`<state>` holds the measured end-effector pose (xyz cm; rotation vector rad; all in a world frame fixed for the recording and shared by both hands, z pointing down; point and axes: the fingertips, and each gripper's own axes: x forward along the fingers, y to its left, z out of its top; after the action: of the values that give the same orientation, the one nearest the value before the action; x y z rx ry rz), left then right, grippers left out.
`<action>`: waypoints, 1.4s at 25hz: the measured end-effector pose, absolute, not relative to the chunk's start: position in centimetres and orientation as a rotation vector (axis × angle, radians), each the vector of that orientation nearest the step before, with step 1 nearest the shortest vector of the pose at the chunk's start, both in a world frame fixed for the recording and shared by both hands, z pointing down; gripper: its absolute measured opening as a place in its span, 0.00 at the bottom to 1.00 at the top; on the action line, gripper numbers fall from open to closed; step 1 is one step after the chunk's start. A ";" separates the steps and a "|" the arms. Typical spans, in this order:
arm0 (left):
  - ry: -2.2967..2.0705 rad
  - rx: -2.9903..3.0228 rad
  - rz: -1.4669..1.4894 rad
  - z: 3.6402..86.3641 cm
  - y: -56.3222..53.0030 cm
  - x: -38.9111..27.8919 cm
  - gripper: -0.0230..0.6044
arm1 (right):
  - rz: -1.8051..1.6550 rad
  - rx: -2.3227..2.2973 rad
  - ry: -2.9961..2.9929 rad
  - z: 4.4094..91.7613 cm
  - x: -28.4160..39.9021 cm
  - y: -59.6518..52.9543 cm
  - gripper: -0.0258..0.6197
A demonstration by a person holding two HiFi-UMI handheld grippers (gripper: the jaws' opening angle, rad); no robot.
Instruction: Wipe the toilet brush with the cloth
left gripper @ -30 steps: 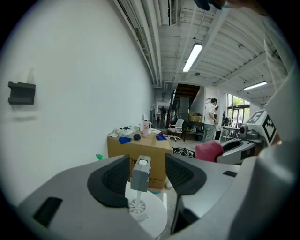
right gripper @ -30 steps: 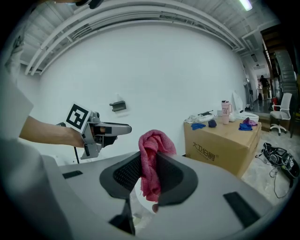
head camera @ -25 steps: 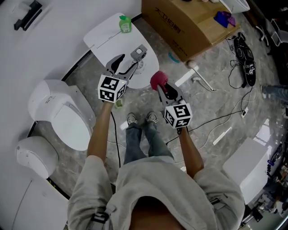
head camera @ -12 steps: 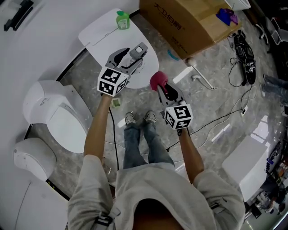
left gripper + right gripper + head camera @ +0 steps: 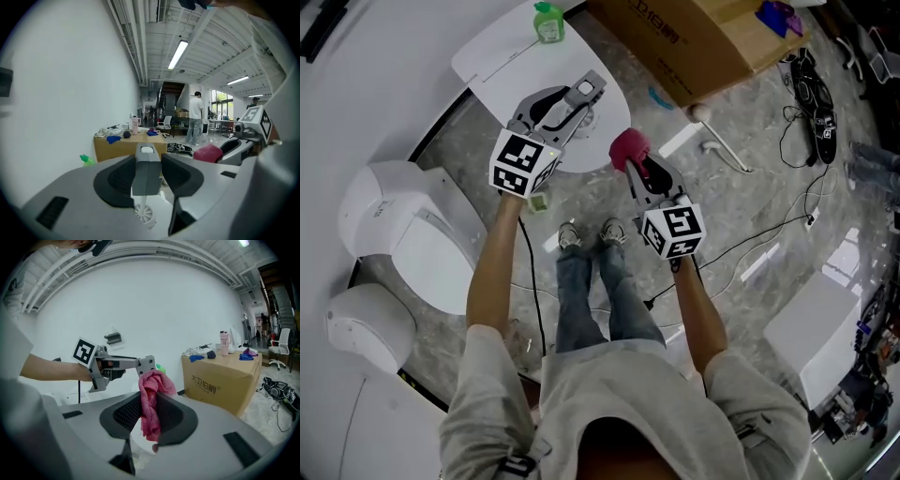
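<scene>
White rounded tabletop (image 5: 487, 58) lies beneath both tools. Wiping has not begun, I judge. The toilet brush (image 5: 589, 90), a squared grey handle on a white stem, sits pinched in the left gripper (image 5: 149, 177), whose jaws have just been closing. The right gripper (image 5: 149, 418) clamps the crumpled pink cloth (image 5: 151, 390), near the brush but apart.
</scene>
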<state>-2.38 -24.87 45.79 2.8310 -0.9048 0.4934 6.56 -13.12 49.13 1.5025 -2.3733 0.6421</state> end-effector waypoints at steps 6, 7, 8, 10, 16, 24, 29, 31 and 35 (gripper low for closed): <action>-0.903 2.839 0.479 45.3 -24.7 -2.4 0.34 | 0.643 1.498 -2.392 51.2 6.0 -13.3 0.20; -0.903 2.841 0.474 45.2 -24.7 -2.4 0.34 | 0.643 1.498 -2.394 51.7 5.8 -13.3 0.20; -0.904 2.844 0.466 45.1 -24.7 -2.4 0.34 | 0.644 1.498 -2.395 52.3 5.7 -13.3 0.20; -0.906 2.846 0.440 45.0 -24.8 -2.4 0.34 | 0.642 1.494 -2.397 53.4 5.5 -13.4 0.20; -0.904 2.869 0.400 44.3 -24.7 -2.7 0.34 | 0.633 1.490 -2.407 56.2 5.1 -14.1 0.20; -0.918 2.888 0.342 43.6 -24.4 -2.7 0.34 | 0.610 1.485 -2.439 58.0 3.8 -17.3 0.20; -0.907 2.894 0.368 43.8 -24.1 -2.7 0.34 | 0.584 1.452 -2.476 57.6 1.4 -20.0 0.20; -0.899 2.897 0.383 43.9 -24.2 -2.7 0.34 | 0.580 1.433 -2.478 57.7 0.7 -21.1 0.20; -0.901 2.885 0.381 44.2 -24.7 -2.8 0.34 | 0.624 1.428 -2.469 58.7 0.5 -22.6 0.20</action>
<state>-2.78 -24.68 44.16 2.8849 -0.9012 0.3811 0.54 -22.56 58.72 1.4276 -2.4691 0.6245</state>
